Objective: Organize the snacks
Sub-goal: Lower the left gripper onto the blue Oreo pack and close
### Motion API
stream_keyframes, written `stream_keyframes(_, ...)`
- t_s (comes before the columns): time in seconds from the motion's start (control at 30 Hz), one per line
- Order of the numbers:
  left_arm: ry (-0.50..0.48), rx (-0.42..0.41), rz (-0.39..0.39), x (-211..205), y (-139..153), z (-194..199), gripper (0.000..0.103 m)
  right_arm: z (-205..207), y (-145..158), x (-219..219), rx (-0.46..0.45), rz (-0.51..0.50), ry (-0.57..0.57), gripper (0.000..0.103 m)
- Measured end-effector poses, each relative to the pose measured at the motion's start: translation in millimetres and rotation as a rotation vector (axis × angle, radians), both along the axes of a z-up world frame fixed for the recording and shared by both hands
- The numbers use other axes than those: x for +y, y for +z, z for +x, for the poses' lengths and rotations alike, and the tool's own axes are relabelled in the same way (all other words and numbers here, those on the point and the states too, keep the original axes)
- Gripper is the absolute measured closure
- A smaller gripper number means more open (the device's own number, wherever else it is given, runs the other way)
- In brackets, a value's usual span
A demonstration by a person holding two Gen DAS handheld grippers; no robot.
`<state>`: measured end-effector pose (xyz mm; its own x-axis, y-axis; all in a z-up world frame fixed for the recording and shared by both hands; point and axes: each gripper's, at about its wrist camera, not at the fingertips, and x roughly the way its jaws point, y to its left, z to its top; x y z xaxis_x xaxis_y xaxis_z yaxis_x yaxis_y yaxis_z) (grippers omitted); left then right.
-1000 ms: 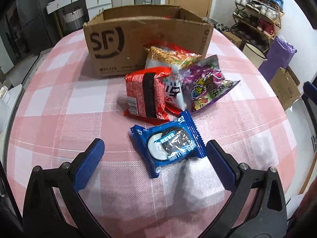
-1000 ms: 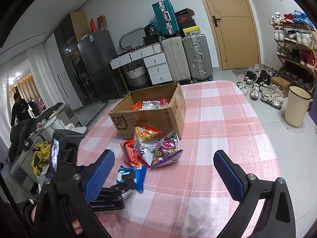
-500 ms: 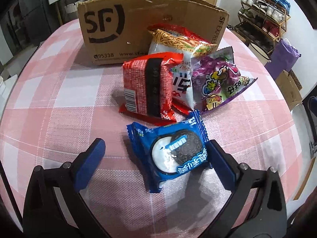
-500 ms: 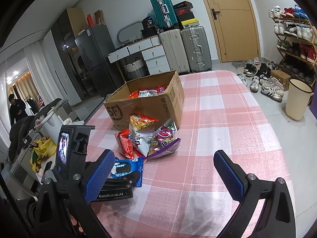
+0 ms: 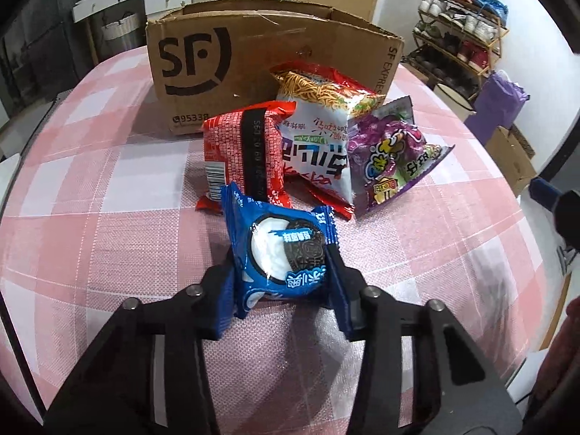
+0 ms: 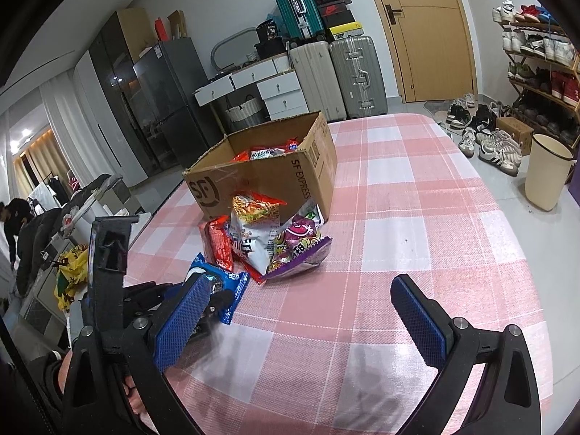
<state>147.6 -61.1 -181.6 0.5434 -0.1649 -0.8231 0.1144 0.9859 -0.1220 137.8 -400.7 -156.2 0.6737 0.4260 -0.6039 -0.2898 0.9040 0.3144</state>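
Pink-and-white checked tablecloth (image 6: 417, 188) covers the whole table, suitcases and a shoe rack behind it. Biggest thing on it is the open cardboard box (image 5: 261, 61) with a few snack bags already inside. Just in front of the box sits a little pile: noodle snack bag (image 5: 319, 134) leaning in the middle, purple candy bag (image 5: 395, 152) on one side, red packet (image 5: 246, 152) on the other. Left gripper (image 5: 286, 275) has just snapped closed and is clenched on the blue cookie pack (image 5: 282, 250), near the pile. Right gripper (image 6: 301, 322) hangs wide apart over bare cloth, holding nothing
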Motion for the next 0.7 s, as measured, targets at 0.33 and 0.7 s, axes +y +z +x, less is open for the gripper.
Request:
stream_keyframes(0.33,-0.014,-0.003,-0.017,20,2,-17,0.067,0,-4,3,0.002,0.001,0.005,0.001)
stream_keyframes(0.7,0.006,-0.009,-0.001,25,7,-31,0.068,-1,-6,0,0.003,0.009,0.0,0.001)
